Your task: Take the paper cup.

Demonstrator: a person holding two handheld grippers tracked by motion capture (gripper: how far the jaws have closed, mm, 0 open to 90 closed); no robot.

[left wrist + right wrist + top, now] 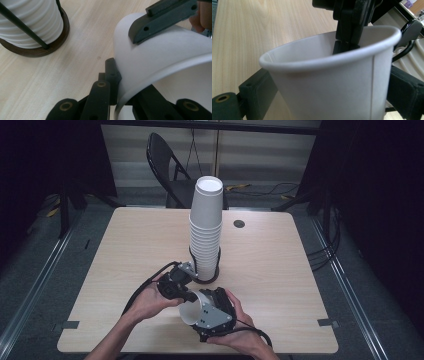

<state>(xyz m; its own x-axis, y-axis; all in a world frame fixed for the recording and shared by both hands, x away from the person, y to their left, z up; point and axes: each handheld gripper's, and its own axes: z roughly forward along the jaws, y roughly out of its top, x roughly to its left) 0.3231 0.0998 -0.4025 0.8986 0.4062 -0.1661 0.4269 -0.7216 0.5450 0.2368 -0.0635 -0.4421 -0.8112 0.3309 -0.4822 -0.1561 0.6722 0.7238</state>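
White paper cup (332,82), rolled rim, side seam, tilted between my right gripper's (212,312) spread jaws; my left gripper (186,295) pinched its rim wall.

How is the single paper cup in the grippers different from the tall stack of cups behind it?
The single cup lies tilted on its side, mouth toward the camera; the cup stack stands upright, its cups upside down. The single cup is held off the table, with the left gripper pinching its rim; the cup stack sits in a dark round holder on the table. Both are plain white paper.
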